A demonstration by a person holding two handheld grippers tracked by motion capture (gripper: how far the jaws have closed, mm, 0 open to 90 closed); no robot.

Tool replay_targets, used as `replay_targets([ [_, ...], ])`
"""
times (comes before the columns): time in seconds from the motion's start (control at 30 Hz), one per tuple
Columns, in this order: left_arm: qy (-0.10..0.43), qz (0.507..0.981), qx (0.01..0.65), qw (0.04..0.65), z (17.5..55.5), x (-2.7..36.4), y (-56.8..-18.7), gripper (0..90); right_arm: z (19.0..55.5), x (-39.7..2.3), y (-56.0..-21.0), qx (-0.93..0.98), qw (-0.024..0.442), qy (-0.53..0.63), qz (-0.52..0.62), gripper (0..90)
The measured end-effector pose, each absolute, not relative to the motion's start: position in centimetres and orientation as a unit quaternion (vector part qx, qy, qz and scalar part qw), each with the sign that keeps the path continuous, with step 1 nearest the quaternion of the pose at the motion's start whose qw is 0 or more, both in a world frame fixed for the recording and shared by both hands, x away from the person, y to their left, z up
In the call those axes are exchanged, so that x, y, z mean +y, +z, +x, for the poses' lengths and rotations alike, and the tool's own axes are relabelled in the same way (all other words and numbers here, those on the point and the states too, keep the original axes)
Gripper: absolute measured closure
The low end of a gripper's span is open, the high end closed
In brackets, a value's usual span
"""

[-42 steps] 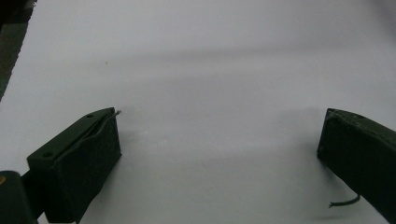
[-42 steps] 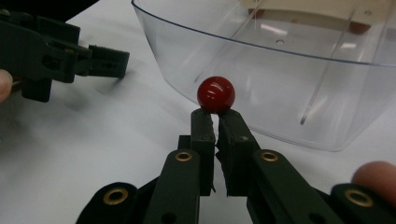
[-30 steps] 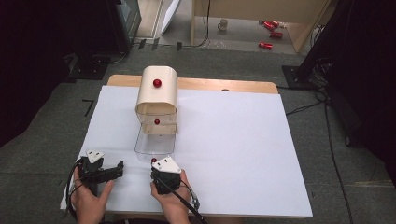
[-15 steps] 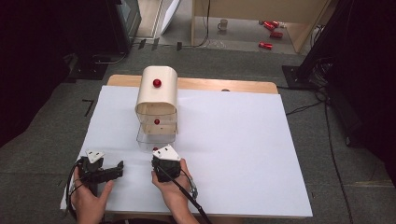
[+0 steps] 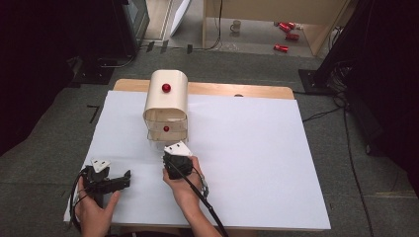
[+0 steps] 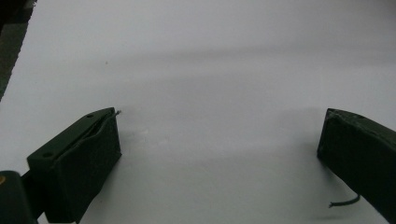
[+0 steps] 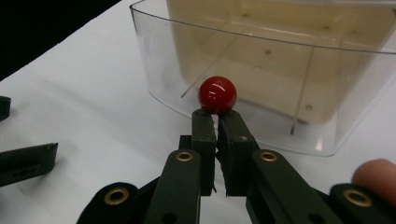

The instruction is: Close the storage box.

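The clear drawer [image 7: 280, 88] looks empty, pulled out of the cream cabinet [image 5: 166, 101] at twelve o'clock. The right gripper [image 7: 217, 119] is clenched just below its red knob [image 7: 217, 94]. The left gripper [image 6: 219, 154] rests released on the white table [image 5: 257, 148].

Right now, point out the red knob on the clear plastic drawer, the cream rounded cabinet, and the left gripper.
Red knob on the clear plastic drawer [image 7: 217, 94]: right gripper view, front of the ball.
Cream rounded cabinet [image 5: 167, 101]: high view, curved top.
Left gripper [image 5: 124, 179]: high view, between the jaw tips.

Black jaws, brass-ringed screws, seemingly.
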State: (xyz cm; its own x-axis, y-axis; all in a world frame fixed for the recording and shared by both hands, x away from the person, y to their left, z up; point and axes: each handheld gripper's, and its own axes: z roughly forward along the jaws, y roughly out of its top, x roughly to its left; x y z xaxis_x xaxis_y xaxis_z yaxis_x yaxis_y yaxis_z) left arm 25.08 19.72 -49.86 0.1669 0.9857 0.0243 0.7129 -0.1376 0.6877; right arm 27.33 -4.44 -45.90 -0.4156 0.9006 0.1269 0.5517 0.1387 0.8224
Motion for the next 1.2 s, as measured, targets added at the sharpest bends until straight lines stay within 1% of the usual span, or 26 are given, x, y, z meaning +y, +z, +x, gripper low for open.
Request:
replay_targets([
  [0.47,0.247,0.714,0.595,0.274,25.1,19.7,-49.8,0.0,29.5,-4.4,-46.0,0.725,0.206,0.419,0.506,86.0],
  [1.2,0.246,0.713,0.596,0.275,25.1,19.7,-49.8,0.0,31.1,-4.3,-47.6,0.732,0.203,0.409,0.505,84.2],
])
